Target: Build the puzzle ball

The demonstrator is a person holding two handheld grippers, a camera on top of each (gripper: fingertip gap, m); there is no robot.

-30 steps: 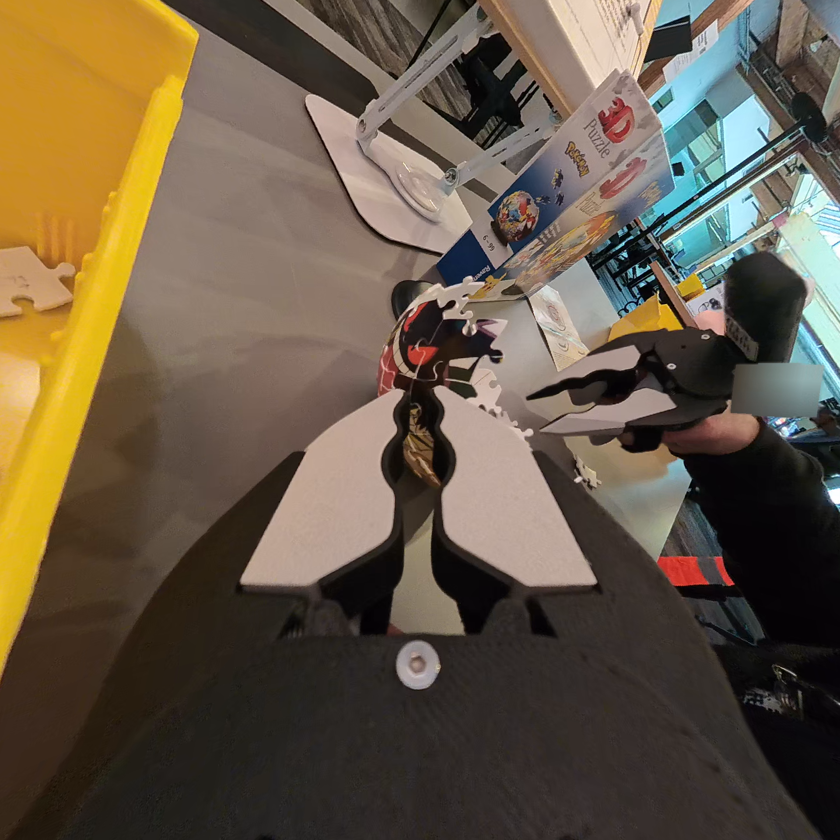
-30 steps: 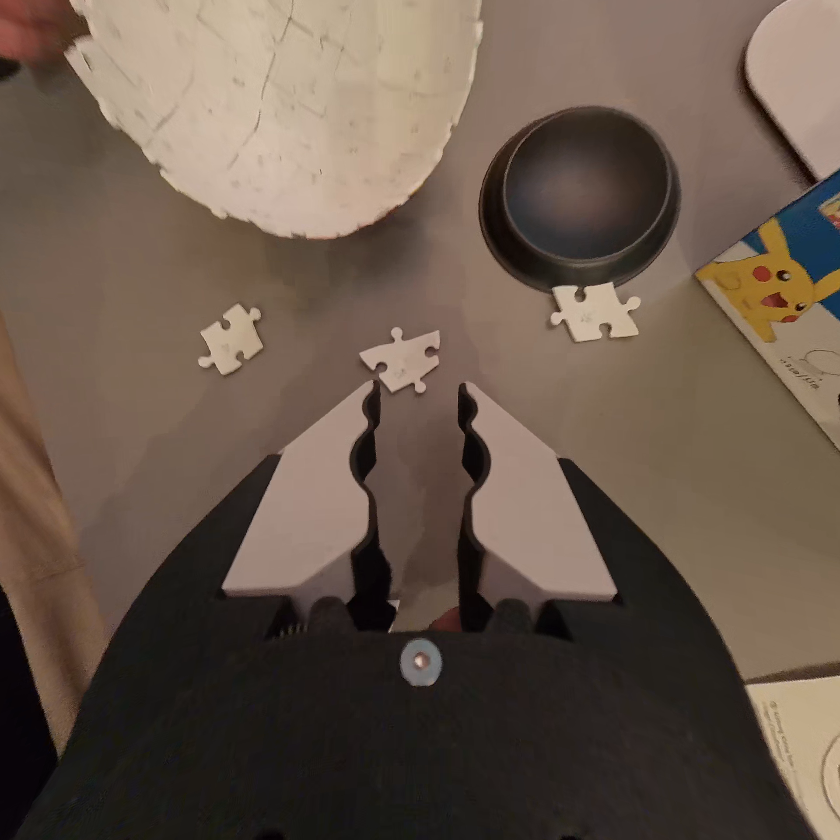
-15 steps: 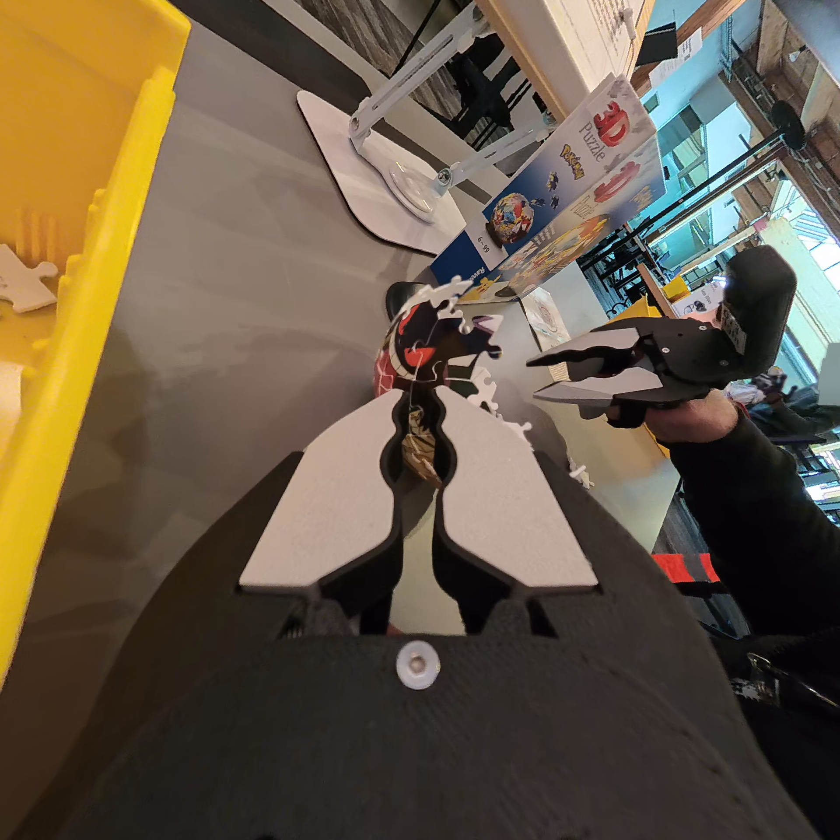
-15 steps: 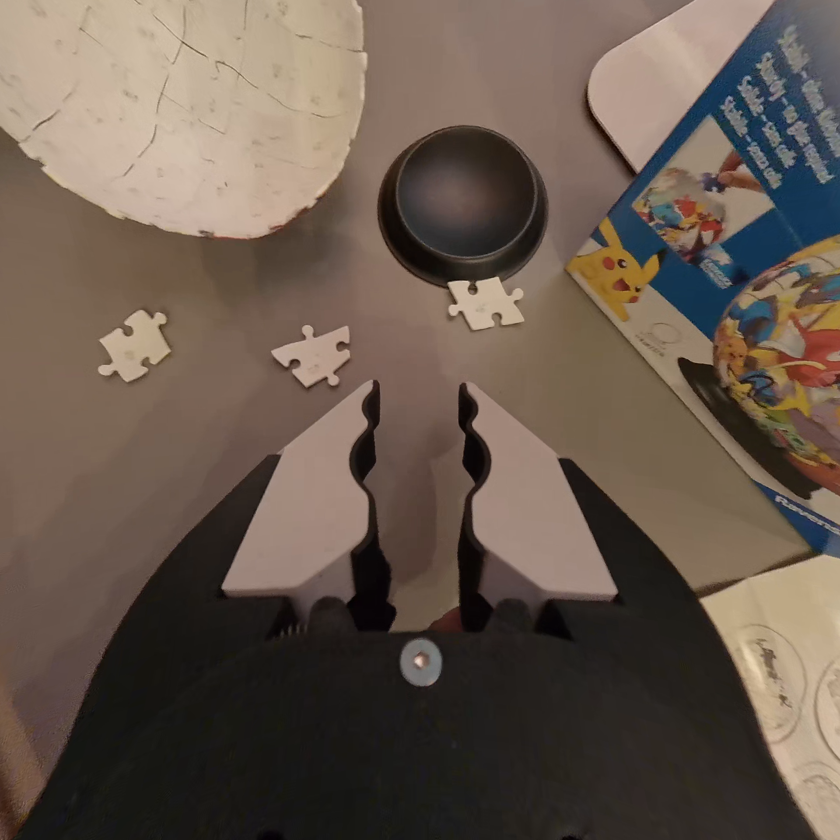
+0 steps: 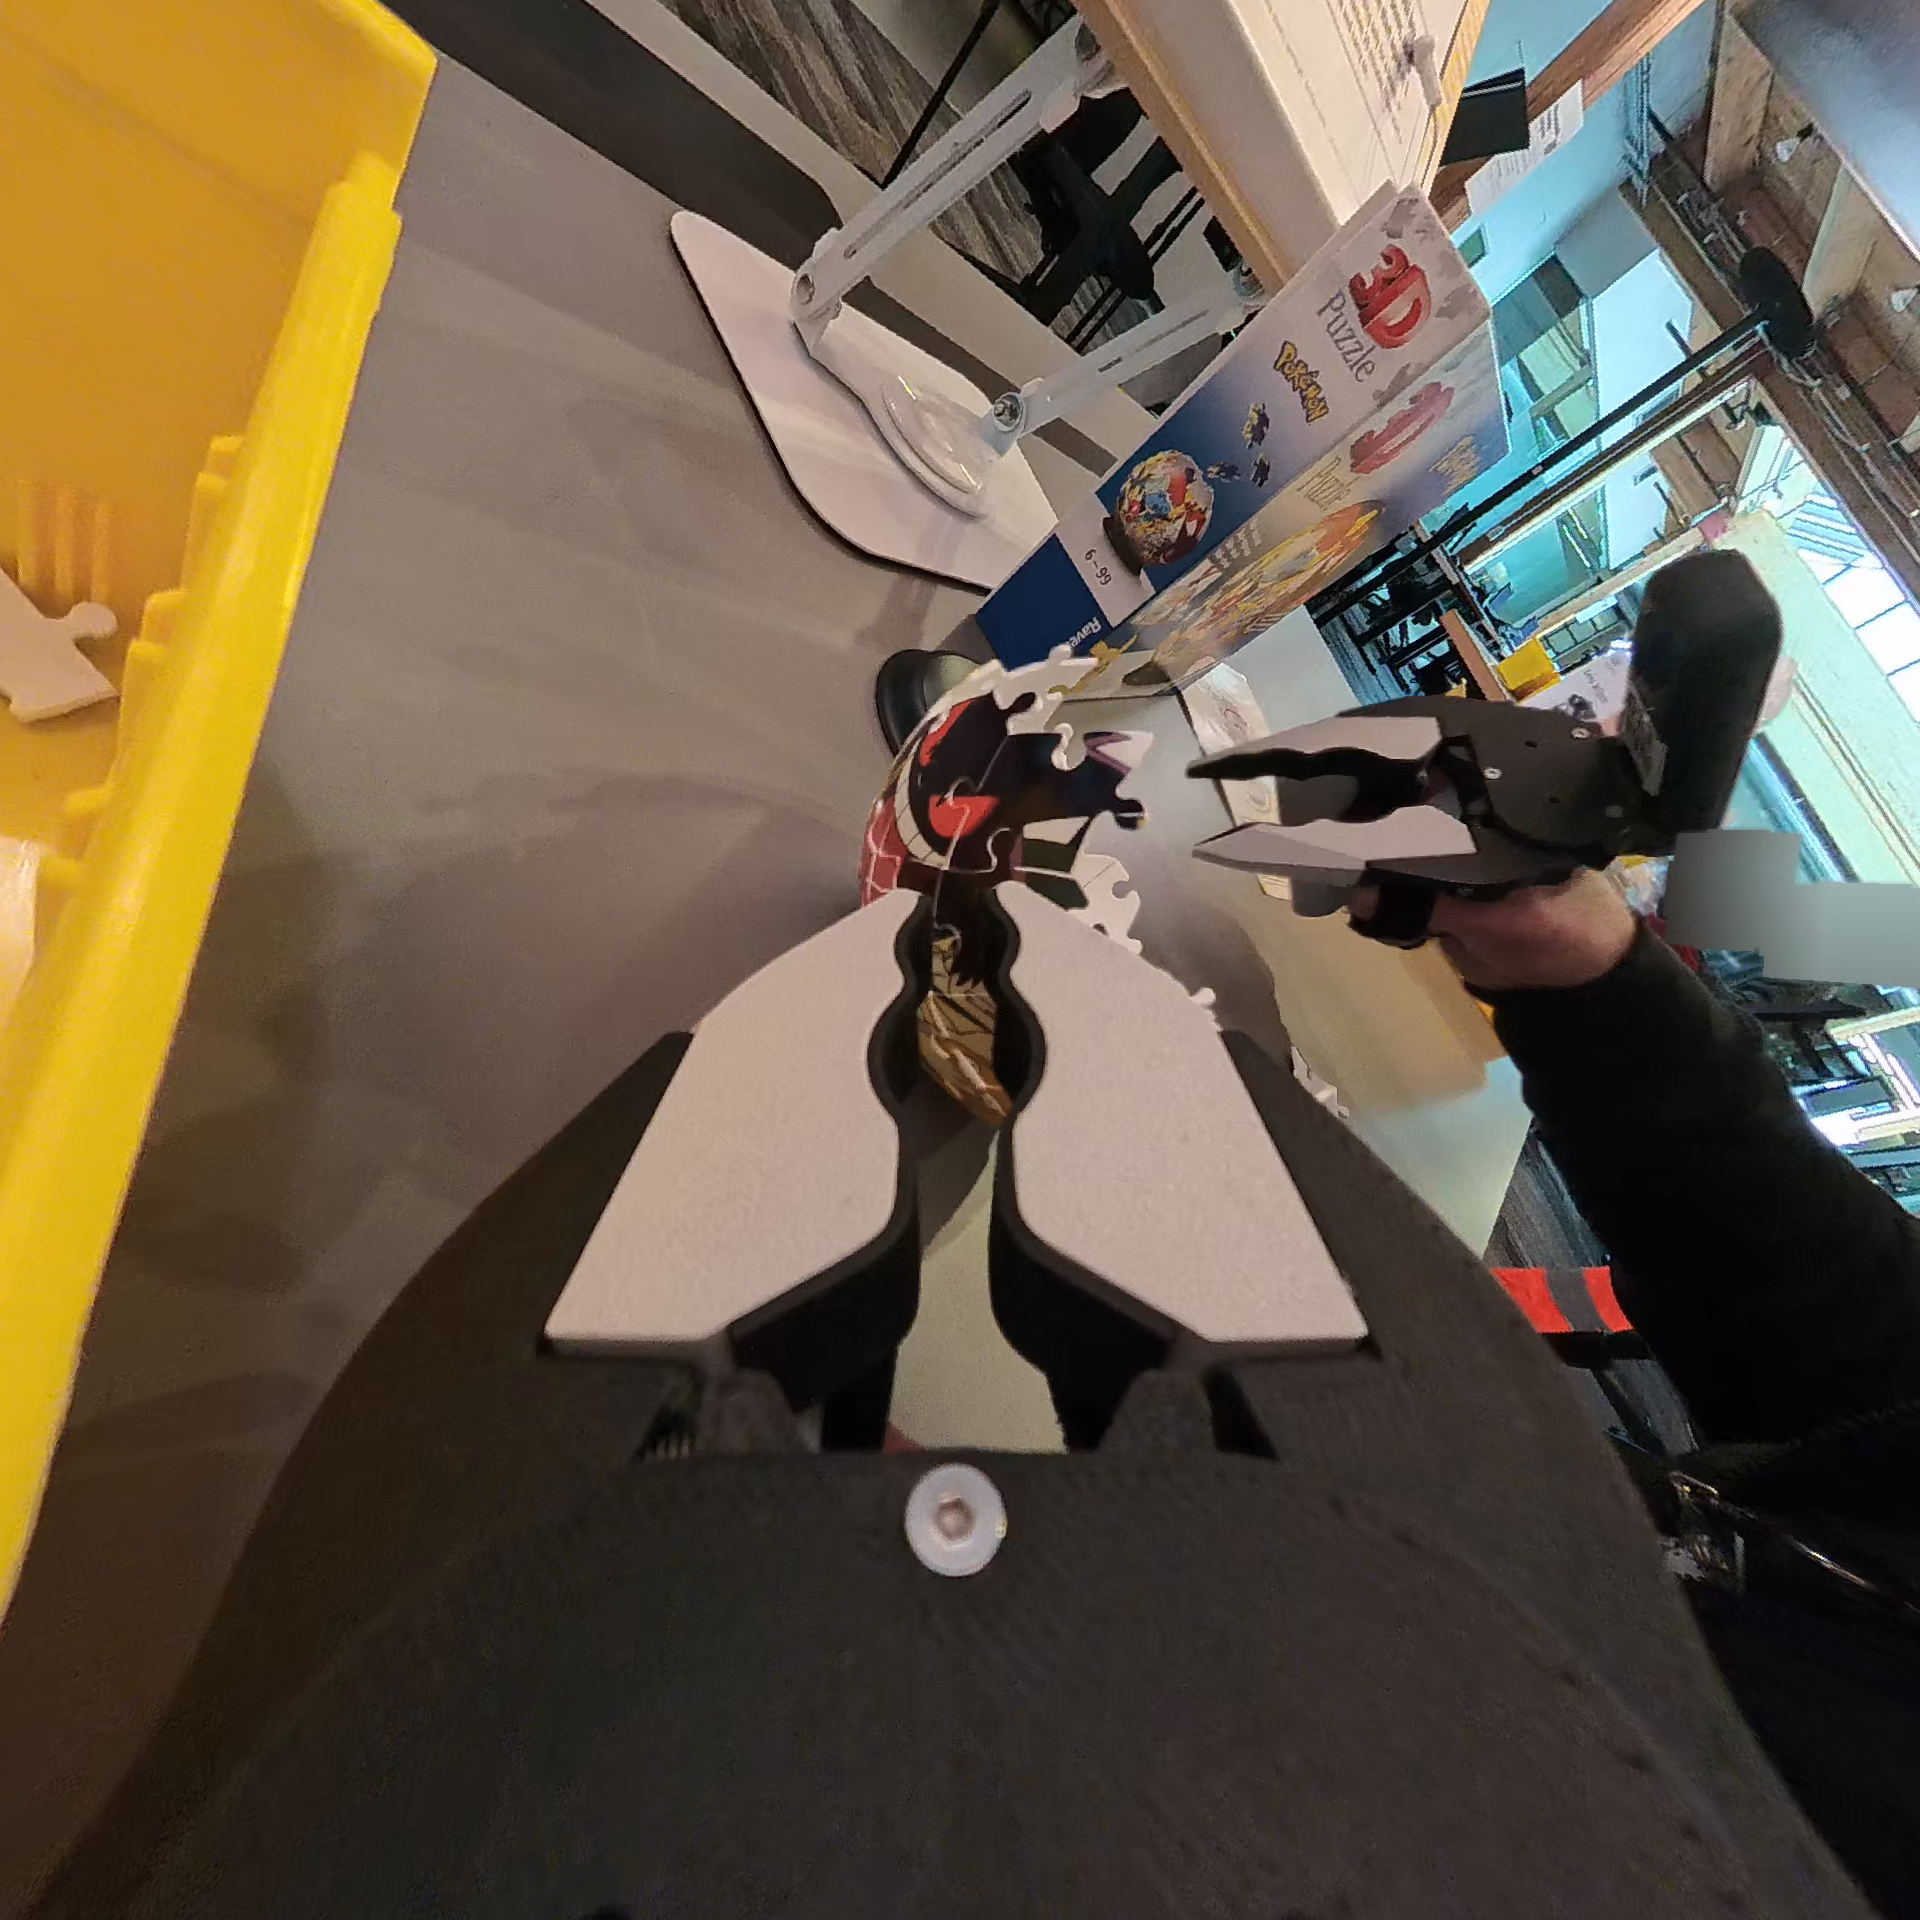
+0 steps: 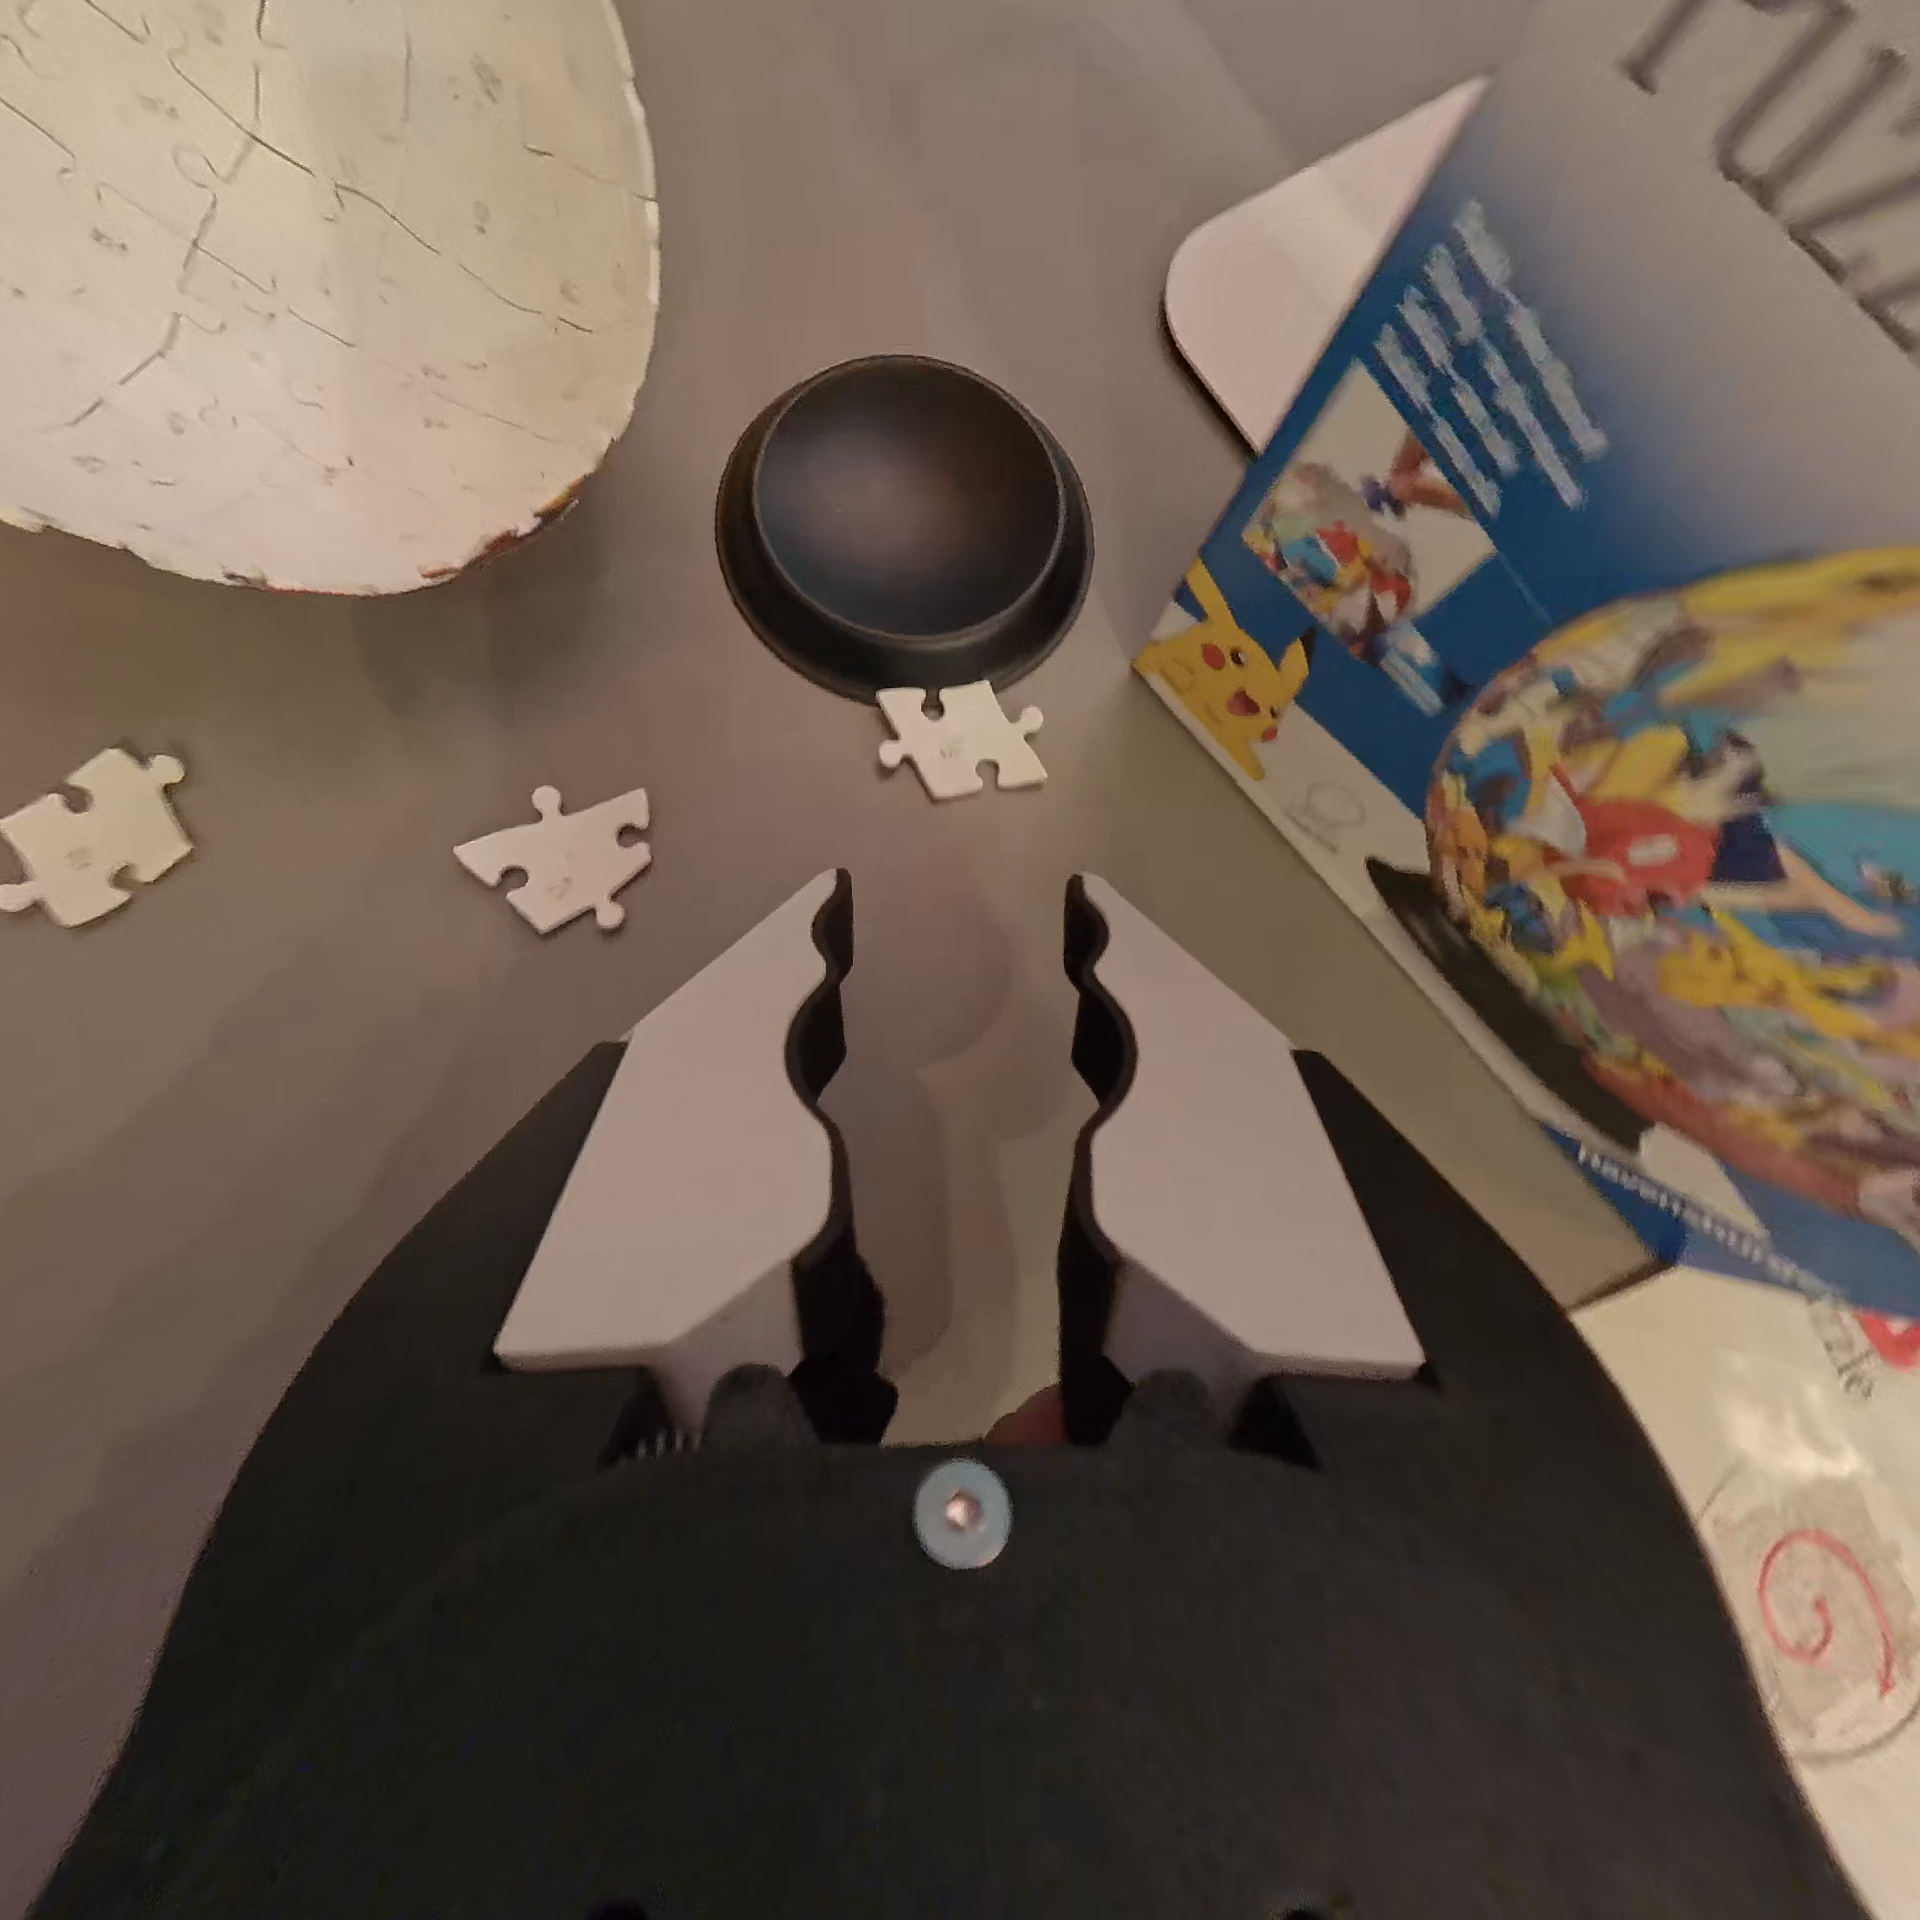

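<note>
My left gripper (image 5: 956,909) is shut on the rim of the partly built puzzle ball (image 5: 977,790), a curved shell with a black, red and white print, held on edge above the grey table. Its white inner side fills the top left of the right wrist view (image 6: 291,260). My right gripper (image 6: 956,883) is open and empty above the table; it also shows in the left wrist view (image 5: 1205,816), just right of the shell. Three loose white pieces lie face down: one (image 6: 961,738) against the black ball stand (image 6: 904,551), one (image 6: 561,857) left of my fingertips, one (image 6: 94,836) farther left.
The blue puzzle box (image 6: 1558,727) lies to the right, and a printed sheet (image 6: 1818,1507) lies at the lower right. A yellow bin (image 5: 156,520) holding a white piece (image 5: 52,665) stands at the left. A white stand base (image 5: 862,436) sits at the back. The grippers' ends are close to 25 cm from one another.
My right gripper has moved right, away from the middle loose piece, and now lines up with the piece by the black stand. It stays open. My left gripper still holds the shell.
</note>
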